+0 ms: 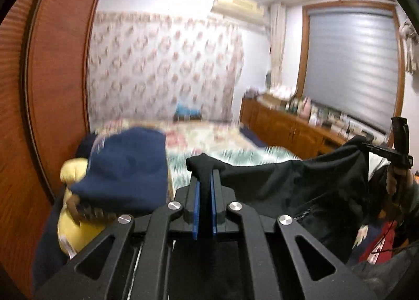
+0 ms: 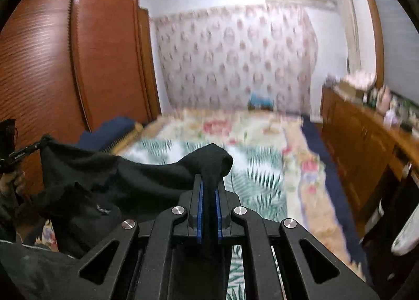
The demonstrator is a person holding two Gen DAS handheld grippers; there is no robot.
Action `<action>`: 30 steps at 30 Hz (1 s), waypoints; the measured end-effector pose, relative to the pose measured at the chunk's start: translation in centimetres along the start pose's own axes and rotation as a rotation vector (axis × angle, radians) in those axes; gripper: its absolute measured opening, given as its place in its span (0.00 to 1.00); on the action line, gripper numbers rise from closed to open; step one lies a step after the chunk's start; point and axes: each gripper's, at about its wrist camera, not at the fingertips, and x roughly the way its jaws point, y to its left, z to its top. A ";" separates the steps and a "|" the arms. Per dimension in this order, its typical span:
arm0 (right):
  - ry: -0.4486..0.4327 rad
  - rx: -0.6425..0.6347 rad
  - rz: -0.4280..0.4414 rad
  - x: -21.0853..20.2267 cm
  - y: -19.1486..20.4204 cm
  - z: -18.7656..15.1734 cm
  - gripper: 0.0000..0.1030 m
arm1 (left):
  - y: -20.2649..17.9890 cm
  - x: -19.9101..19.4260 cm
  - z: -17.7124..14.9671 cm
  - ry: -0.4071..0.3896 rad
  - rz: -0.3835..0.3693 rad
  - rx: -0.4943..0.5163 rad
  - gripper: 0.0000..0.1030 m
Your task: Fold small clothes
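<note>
Above floral bed [image 2: 262, 137], black garment [image 1: 301, 182] stretched between left hand-held gripper [image 1: 205, 176] and right hand-held gripper [image 2: 209, 182], both pinching it.

You have the garment [image 1: 301, 182] stretched above the bed [image 2: 235, 142]; left of the bed a wardrobe [image 2: 78, 64], right a cabinet [image 2: 361, 137].

black garment [image 1: 301, 184]: 1 | navy garment [image 1: 125, 169]: 1 | grippers: 2

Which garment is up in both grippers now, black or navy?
The black fabric garment, pinched by the left gripper and right gripper. The navy blue knit garment lies on the pile, ungripped.
</note>
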 end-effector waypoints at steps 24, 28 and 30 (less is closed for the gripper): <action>-0.247 -0.113 -0.047 -4.9 -0.7 11.7 0.07 | 0.9 4.6 13.4 -0.158 0.004 0.062 0.07; -0.103 -0.116 -0.085 4.8 -2.4 12.2 0.07 | 1.0 13.4 12.8 -0.031 0.061 0.112 0.07; -0.037 -0.128 -0.113 10.0 -3.5 11.8 0.07 | 1.5 18.8 11.9 0.034 0.111 0.147 0.07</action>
